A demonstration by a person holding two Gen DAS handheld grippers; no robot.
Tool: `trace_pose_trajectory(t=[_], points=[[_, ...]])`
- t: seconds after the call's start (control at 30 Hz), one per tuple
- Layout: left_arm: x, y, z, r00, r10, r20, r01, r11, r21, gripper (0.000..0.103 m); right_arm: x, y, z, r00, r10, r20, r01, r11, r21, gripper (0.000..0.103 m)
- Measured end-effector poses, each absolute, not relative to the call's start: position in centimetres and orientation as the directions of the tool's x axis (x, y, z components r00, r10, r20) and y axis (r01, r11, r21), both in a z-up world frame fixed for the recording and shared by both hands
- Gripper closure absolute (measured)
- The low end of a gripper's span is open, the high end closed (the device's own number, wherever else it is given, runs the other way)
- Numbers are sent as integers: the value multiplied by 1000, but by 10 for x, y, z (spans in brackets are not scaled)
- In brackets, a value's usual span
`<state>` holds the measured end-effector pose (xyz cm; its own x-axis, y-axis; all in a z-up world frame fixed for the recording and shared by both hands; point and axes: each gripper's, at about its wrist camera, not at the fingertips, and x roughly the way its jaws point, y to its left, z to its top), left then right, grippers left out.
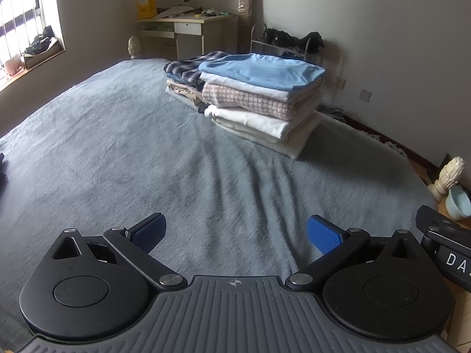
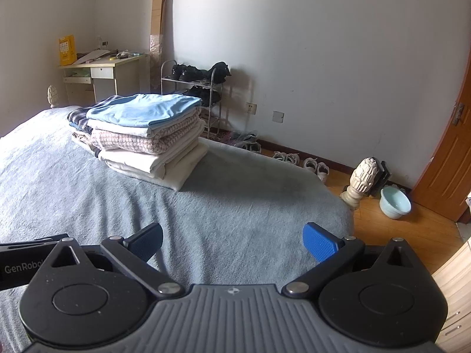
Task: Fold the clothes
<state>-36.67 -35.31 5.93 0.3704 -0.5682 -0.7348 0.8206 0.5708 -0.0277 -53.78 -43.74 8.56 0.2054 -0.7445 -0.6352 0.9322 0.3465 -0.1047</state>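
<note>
A stack of folded clothes [image 1: 259,97] lies on the far right part of the grey bed cover [image 1: 117,153], with a light blue garment [image 1: 262,70] on top and white and pink checked pieces under it. A second pile with a plaid garment [image 1: 188,67] lies behind it. The stack also shows in the right wrist view [image 2: 147,135]. My left gripper [image 1: 235,232] is open and empty above the near part of the bed. My right gripper [image 2: 232,241] is open and empty near the bed's right edge. The right gripper's body [image 1: 447,250] shows at the left wrist view's right edge.
A desk [image 1: 188,29] with a yellow box stands at the far wall beside a shoe rack [image 2: 194,88]. Shoes [image 2: 315,166], a carved bedpost [image 2: 362,179] and a pale bowl [image 2: 394,203] are on the wooden floor at right. An orange door [image 2: 450,147] is far right. A window [image 1: 20,20] is at left.
</note>
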Motion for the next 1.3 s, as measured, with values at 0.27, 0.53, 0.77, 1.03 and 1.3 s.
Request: trace_pose_trajectory(t=[0.27, 0.53, 0.77, 1.03, 1.3], points=[[-368, -351, 61, 373, -567, -734, 820, 572, -26, 0, -539, -437, 86, 205, -747, -633, 933, 344, -104, 0], [-369, -350, 61, 376, -564, -736, 818, 575, -23, 0, -539, -437, 88, 210, -747, -630, 931, 350, -106, 0], [-370, -349, 63, 377, -565, -734, 817, 576, -22, 0, -538, -437, 89, 214, -747, -629, 929, 355, -105, 0], [-369, -347, 62, 377, -566, -733, 819, 574, -22, 0, -538, -435, 89, 216, -748, -628, 929, 356, -103, 0], [-369, -346, 62, 377, -565, -734, 818, 574, -22, 0, -537, -434, 89, 220, -746, -629, 928, 360, -102, 0]])
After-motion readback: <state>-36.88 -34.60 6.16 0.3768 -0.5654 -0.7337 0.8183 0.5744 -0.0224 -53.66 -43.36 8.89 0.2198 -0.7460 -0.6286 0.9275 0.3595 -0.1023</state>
